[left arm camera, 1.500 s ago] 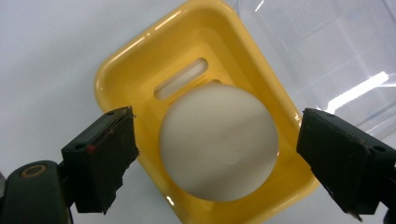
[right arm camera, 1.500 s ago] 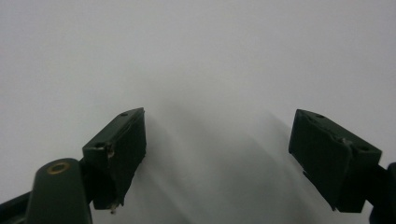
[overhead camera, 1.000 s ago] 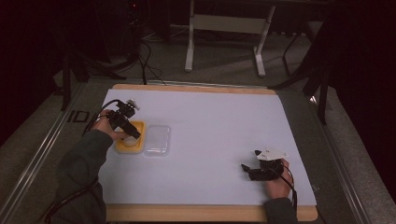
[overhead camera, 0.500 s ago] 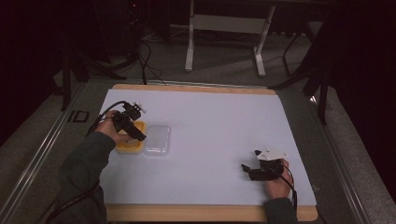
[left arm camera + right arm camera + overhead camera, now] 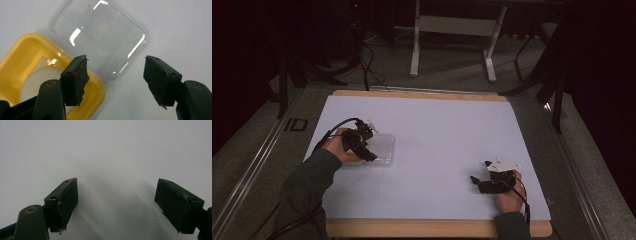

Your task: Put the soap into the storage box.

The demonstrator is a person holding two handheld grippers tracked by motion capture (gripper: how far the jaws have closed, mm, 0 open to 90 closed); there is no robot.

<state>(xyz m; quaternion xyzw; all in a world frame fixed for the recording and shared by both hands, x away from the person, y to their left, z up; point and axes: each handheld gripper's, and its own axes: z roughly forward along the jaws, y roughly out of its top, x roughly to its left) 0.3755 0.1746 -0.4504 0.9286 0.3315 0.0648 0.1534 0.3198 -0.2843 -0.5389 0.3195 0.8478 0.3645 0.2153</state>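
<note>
Left gripper (image 5: pixel 115 75) hovers, jaws spread and empty, clear lid (image 5: pixel 100 37) just ahead, yellow tray (image 5: pixel 30 72) beside; closing here could skid the slick lid.

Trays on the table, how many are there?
2. A yellow tray holding a white round thing, and a clear tray right beside it, both on the left side of the table. None seems hidden.
</note>
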